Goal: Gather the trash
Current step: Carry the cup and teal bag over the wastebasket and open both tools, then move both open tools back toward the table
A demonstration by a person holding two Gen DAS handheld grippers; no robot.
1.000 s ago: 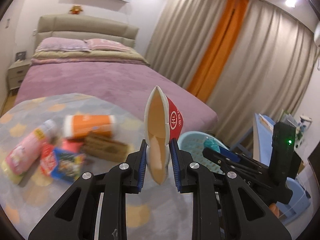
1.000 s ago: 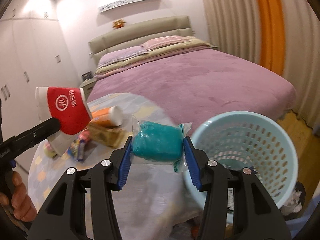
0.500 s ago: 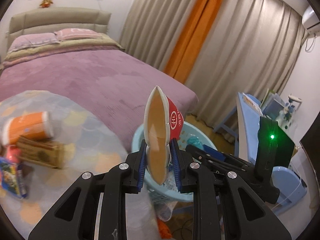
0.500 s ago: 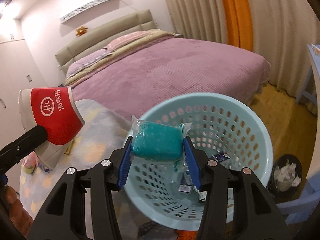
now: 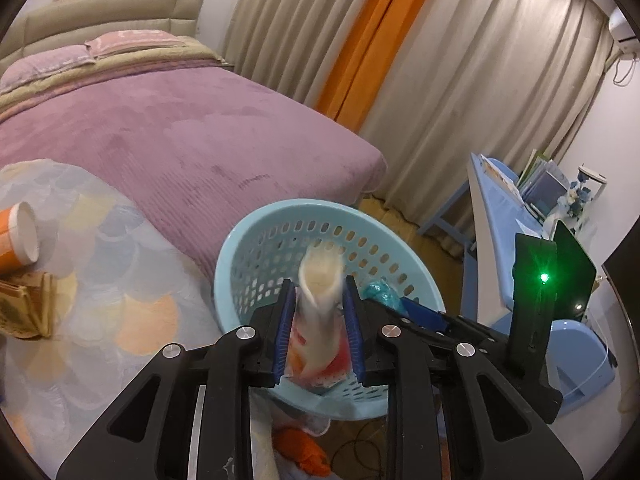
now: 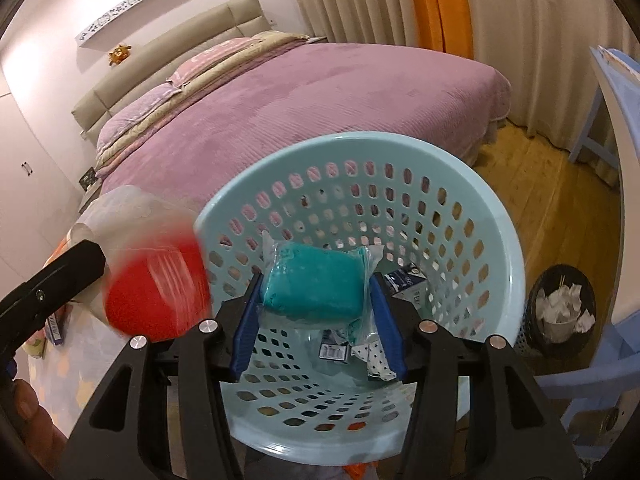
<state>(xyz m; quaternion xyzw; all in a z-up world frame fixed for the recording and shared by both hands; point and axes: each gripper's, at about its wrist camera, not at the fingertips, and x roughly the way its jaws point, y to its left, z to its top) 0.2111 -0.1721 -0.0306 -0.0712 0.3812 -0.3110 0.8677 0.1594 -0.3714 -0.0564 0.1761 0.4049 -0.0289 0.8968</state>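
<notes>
Your left tongs (image 5: pixel 318 320) stand spread over the near rim of the light-blue perforated basket (image 5: pixel 256 236). The red-and-white paper cup (image 5: pixel 320 300) lies between the blue pads (image 5: pixel 285 330) as a blurred shape; whether it touches either pad cannot be told. In the right wrist view the same cup (image 6: pixel 154 294) shows as a red blur at the left, beside the basket's left rim (image 6: pixel 400 142).

Your right tongs (image 6: pixel 318 316) are clenched on the teal packet in clear wrap (image 6: pixel 316 286), held above the basket's opening. On the basket floor beneath lie small cartons and wrappers (image 6: pixel 404 280). In the left wrist view the teal packet (image 5: pixel 380 294) appears just right of the left tongs, at the tip of the right tongs.

The basket stands on the wooden floor, between the purple bed (image 5: pixel 180 136) at the far side and the surface with the patterned cloth (image 5: pixel 100 280) at the left. On that surface, at its left edge, lie an orange canister (image 5: pixel 16 240) on its side and a brown folded pack (image 5: pixel 26 310) near it. A small black bin with white paper (image 6: pixel 560 312) stands to the right of the basket.
</notes>
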